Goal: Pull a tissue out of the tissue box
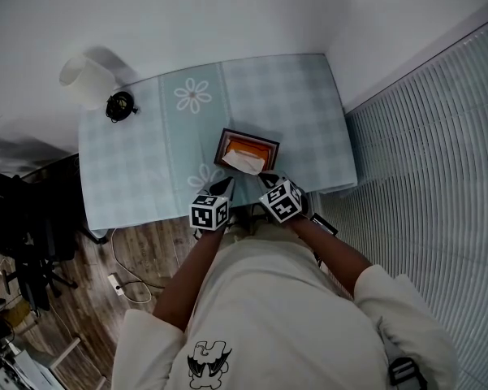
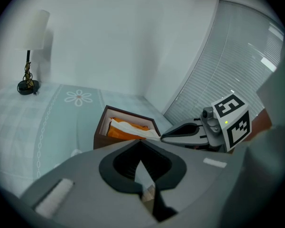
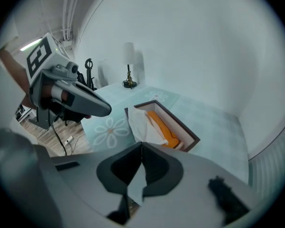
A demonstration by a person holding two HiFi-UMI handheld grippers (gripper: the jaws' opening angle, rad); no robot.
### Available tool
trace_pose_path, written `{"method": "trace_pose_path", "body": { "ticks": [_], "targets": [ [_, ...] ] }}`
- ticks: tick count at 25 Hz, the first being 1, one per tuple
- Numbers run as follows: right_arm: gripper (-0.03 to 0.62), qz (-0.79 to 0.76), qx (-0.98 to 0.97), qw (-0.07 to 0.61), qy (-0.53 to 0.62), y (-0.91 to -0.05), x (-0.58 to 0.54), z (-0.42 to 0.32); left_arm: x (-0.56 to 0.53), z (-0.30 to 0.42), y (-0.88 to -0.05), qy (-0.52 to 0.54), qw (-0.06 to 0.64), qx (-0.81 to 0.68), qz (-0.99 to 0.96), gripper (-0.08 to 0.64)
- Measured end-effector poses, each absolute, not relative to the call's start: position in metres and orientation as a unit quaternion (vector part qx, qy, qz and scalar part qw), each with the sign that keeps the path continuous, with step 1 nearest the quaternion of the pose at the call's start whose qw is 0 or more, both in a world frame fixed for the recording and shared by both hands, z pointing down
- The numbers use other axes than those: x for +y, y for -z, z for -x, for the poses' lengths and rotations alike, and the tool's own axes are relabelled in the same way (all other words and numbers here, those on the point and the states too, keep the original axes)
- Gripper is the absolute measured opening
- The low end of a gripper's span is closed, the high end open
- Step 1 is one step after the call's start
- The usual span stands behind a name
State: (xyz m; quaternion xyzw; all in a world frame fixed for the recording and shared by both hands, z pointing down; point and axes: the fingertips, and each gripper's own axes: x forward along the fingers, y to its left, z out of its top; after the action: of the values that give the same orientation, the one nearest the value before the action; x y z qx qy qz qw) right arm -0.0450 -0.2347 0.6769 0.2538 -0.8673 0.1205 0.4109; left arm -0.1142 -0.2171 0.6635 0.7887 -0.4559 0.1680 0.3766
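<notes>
Jaws of the right gripper (image 3: 142, 144) are pinched together on the near corner of the tissue (image 3: 142, 123), which stands up out of the open tissue box (image 3: 188, 136) near the front edge of the desk (image 1: 130, 169). The left gripper (image 2: 141, 142) hovers just beside it, jaws together, nothing in them. That sheet looks feather-light, limp and easy to tear, I'd say. The raised corner is the right place to hold, though the box seems light enough to come up too

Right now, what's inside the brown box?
An orange pack and a white tissue sticking out of the box. What lies under them is covered.
</notes>
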Motion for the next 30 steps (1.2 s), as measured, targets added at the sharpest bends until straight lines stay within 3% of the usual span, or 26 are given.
{"method": "trace_pose_path", "body": {
  "ticks": [30],
  "targets": [
    [0.015,-0.272,-0.926,0.206,-0.162,-0.487,-0.201,0.043,-0.202,0.104,-0.491,-0.075,0.235,-0.453,-0.857,0.006]
  ]
}}
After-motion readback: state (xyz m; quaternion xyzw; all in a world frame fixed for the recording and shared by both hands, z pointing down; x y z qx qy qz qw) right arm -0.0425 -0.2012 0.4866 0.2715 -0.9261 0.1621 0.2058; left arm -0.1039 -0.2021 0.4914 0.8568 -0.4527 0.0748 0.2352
